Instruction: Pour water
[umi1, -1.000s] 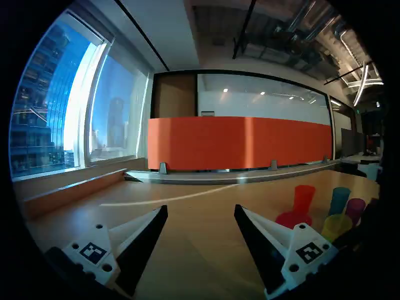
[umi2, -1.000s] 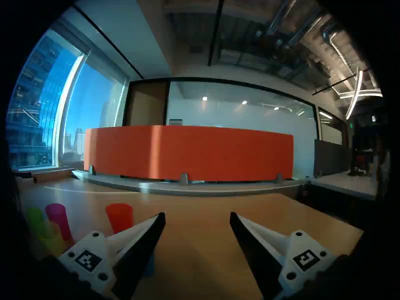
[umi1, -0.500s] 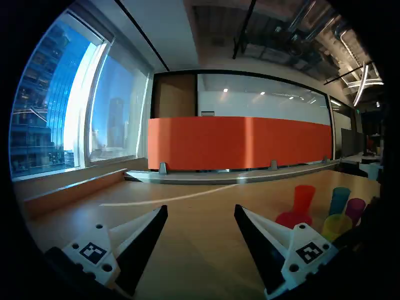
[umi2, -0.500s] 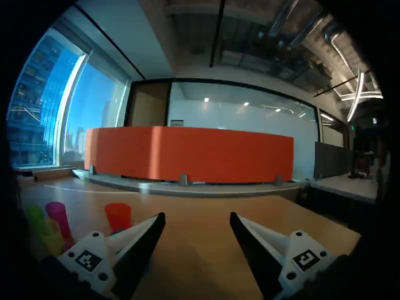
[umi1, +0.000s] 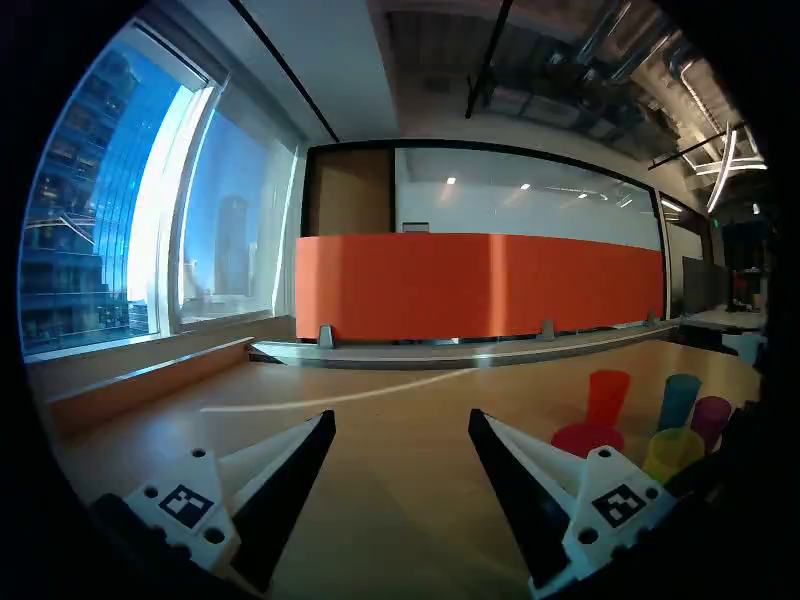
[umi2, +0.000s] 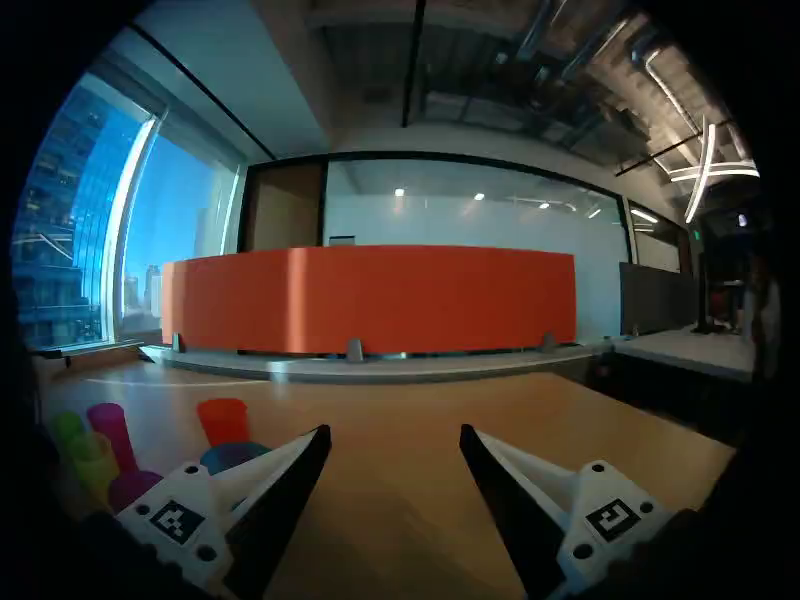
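Left gripper: fingers spread, holding nothing. Right gripper: fingers spread, holding nothing. The coloured cups stand upright on the wooden table, on the near side of the orange partition. From the left gripper they lie ahead-right, past its right finger. From the right gripper the coloured cups lie ahead-left, partly behind its left finger. Neither gripper appears clearly nearer. Water content cannot be determined.
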